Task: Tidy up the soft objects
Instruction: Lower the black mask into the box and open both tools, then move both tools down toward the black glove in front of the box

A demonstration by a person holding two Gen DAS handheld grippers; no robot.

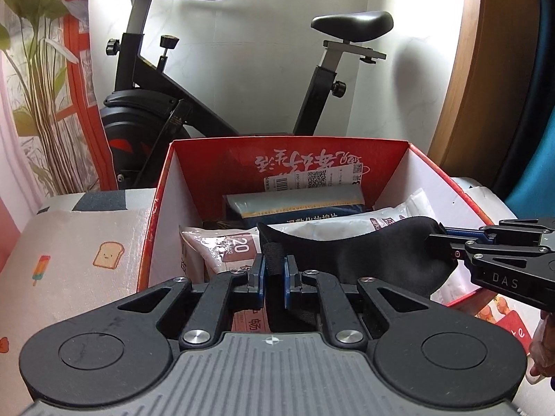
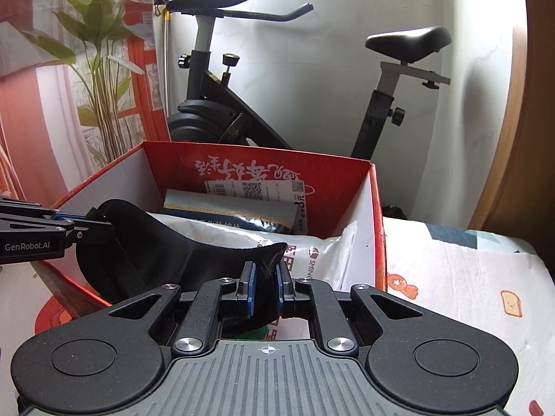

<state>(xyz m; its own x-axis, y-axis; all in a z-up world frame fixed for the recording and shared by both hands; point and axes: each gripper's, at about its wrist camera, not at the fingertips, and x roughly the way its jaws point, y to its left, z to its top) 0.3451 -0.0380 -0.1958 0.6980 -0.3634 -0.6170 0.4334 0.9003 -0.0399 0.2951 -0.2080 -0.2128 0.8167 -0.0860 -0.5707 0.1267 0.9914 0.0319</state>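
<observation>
A black soft fabric piece [image 1: 367,253] hangs stretched between both grippers over the near part of the open red box [image 1: 166,187]. My left gripper [image 1: 274,270] is shut on one end of the fabric. My right gripper [image 2: 265,279] is shut on the other end of the fabric [image 2: 166,246]. Each gripper shows in the other's view: the right gripper [image 1: 442,242] at the right edge, the left gripper [image 2: 100,223] at the left edge. Inside the red box [image 2: 376,208] lie white and grey soft packets [image 1: 222,246] and a grey-blue pack [image 1: 298,204].
The box stands on a bed with a printed sheet [image 1: 76,270]. An exercise bike [image 1: 194,90] stands behind the box against the white wall. A plant and a red-patterned curtain [image 1: 38,79] are at the left. A wooden panel [image 1: 485,69] is at the right.
</observation>
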